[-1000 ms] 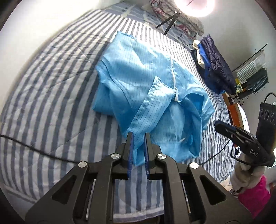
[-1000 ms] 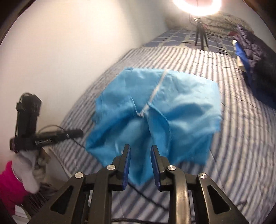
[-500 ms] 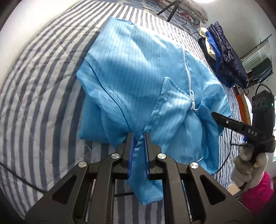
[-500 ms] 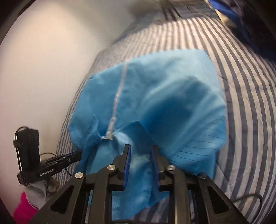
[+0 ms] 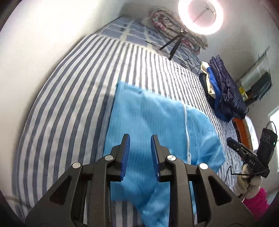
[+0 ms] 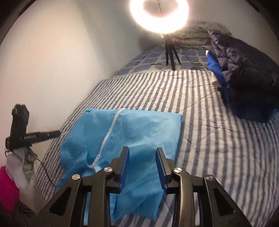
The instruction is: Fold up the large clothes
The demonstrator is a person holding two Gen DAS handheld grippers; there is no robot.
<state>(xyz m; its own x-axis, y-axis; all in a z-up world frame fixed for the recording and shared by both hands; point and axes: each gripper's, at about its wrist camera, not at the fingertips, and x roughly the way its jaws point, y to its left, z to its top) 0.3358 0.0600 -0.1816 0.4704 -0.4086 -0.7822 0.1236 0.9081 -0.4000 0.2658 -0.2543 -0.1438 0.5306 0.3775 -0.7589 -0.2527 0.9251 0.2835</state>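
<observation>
A light blue garment with a white front zipper lies folded over on the striped bed. It also shows in the right wrist view with its zipper. My left gripper is open and empty just above the garment's near part. My right gripper is open and empty above the garment's near right part. The other gripper shows at each view's edge, held in a gloved hand.
A dark quilted jacket pile lies on the bed's right side. A ring light on a tripod stands at the far end by folded bedding. A white wall runs along the left.
Both grippers, shut on garment edges before, have carried them over the garment and let go. Both now stand open above it, and the garment lies flatter.
</observation>
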